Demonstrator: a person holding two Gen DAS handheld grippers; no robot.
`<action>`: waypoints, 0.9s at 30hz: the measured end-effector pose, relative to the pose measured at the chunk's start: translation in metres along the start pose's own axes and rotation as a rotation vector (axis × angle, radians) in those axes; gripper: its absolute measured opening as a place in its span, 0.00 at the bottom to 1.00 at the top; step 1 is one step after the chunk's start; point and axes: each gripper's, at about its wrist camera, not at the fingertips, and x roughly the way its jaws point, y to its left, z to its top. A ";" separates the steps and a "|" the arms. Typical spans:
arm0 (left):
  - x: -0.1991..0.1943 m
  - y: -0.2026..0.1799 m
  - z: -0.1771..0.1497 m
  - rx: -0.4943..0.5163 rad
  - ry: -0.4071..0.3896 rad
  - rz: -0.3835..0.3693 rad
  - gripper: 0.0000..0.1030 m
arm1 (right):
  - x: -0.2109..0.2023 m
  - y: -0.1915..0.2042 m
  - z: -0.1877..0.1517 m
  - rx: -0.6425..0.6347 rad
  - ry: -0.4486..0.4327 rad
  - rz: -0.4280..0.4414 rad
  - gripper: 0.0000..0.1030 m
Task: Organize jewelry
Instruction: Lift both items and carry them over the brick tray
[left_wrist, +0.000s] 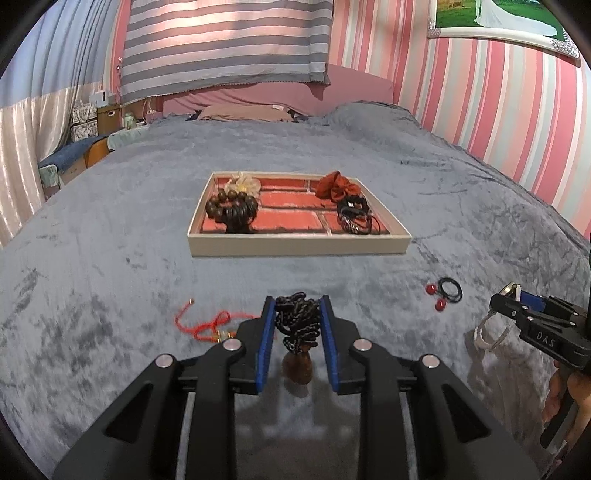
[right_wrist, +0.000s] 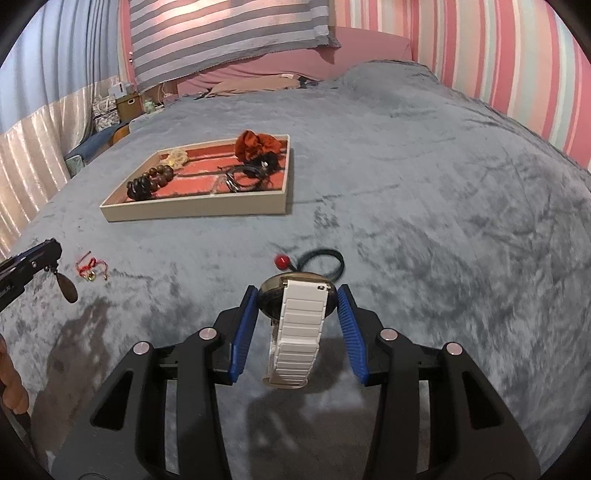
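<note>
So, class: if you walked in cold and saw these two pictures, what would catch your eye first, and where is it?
The left gripper is clamped on a dark braided cord with a brown pendant, and the right gripper grips a white-strapped watch, both lifted above the grey blanket. Further back lies a beige tray with a red lining, already holding wooden beads and scrunchies.

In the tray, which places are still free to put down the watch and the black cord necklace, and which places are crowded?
In the tray, the middle compartments between the wooden bead bracelets and the black hair ties lie bare. The left side and right side, with the red scrunchie, are crowded. The left gripper holds the necklace, the right gripper the watch.
</note>
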 end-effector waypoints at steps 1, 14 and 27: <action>0.001 0.002 0.004 -0.002 -0.002 -0.001 0.24 | 0.001 0.003 0.005 -0.003 -0.004 0.003 0.43; 0.043 0.035 0.066 -0.022 -0.006 0.030 0.24 | 0.036 0.041 0.095 -0.054 -0.047 0.037 0.43; 0.125 0.066 0.121 -0.028 0.055 0.053 0.24 | 0.119 0.056 0.152 -0.049 0.007 0.048 0.43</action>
